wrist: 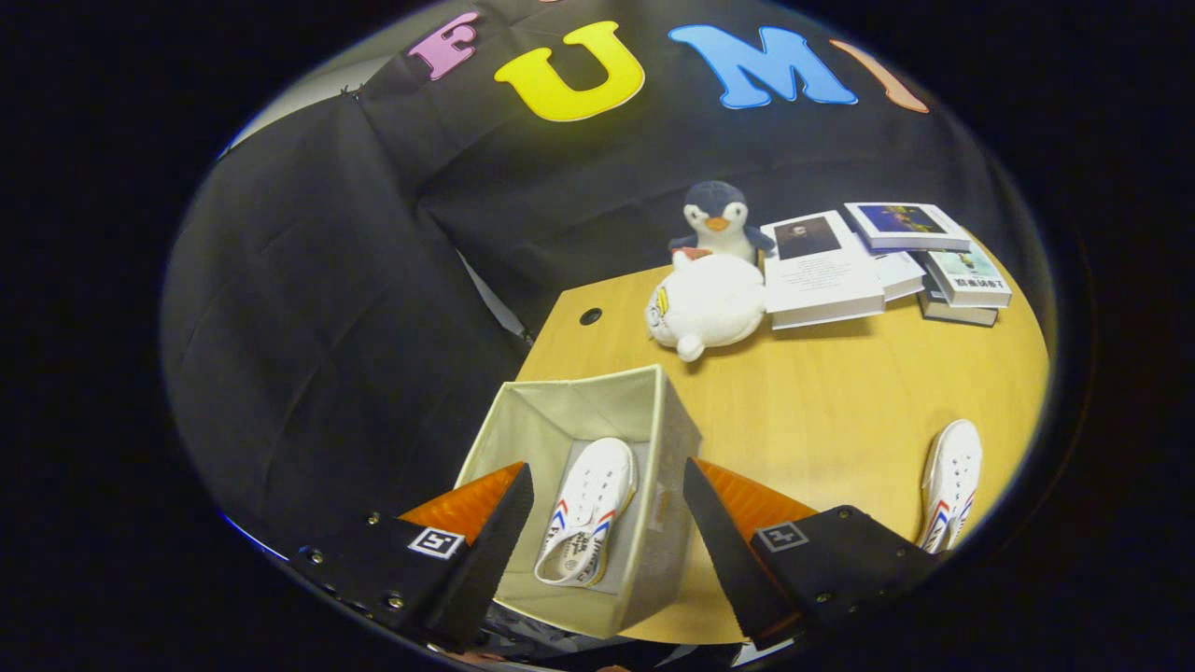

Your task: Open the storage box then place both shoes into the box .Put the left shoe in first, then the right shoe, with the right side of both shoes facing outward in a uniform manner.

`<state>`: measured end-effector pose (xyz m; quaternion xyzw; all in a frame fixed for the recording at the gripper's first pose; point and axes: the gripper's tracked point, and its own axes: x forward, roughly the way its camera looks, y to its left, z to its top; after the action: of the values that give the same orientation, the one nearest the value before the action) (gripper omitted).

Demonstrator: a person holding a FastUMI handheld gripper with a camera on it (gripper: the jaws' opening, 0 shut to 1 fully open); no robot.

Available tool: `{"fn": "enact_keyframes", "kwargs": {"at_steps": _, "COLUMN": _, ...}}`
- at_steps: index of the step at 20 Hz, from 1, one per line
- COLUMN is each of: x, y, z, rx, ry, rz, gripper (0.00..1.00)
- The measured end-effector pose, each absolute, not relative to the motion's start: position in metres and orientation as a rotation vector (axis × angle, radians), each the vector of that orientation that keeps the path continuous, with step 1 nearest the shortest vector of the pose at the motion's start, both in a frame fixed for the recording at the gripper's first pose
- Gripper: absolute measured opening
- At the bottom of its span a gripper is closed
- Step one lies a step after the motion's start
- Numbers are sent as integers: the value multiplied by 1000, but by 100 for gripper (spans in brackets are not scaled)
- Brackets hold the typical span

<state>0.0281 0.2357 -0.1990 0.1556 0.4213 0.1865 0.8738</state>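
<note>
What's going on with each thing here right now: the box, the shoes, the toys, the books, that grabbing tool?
Storage box: open, on the table's near corner, one shoe inside.
Shoe in box: lying flat on the bottom.
Second shoe: on the table, outside the box.
Tool: fingers open, above the box, gripping nothing.
White plush: lying on the table.
Penguin plush: upright behind it.
Books: closed, loosely piled.

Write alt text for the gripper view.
The open gripper hovers above an open fabric storage box with one white shoe lying inside. A second white shoe lies on the wooden table, with two plush toys and books beyond.
</note>
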Motion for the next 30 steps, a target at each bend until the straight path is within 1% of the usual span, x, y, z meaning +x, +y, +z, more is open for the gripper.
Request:
{"fn": "enact_keyframes", "kwargs": {"at_steps": 8, "x": 26, "y": 130, "z": -210, "rx": 273, "ry": 863, "rz": 261, "gripper": 98}}
{"fn": "enact_keyframes", "kwargs": {"at_steps": 19, "x": 23, "y": -7, "z": -243, "rx": 191, "ry": 872, "rz": 69, "gripper": 98}}
{"fn": "enact_keyframes", "kwargs": {"at_steps": 23, "x": 18, "y": -43, "z": -264, "rx": 183, "ry": 902, "rz": 20, "gripper": 98}}
{"fn": "enact_keyframes", "kwargs": {"at_steps": 30, "x": -5, "y": -84, "z": -312, "rx": 144, "ry": 1001, "rz": -14, "gripper": 98}}
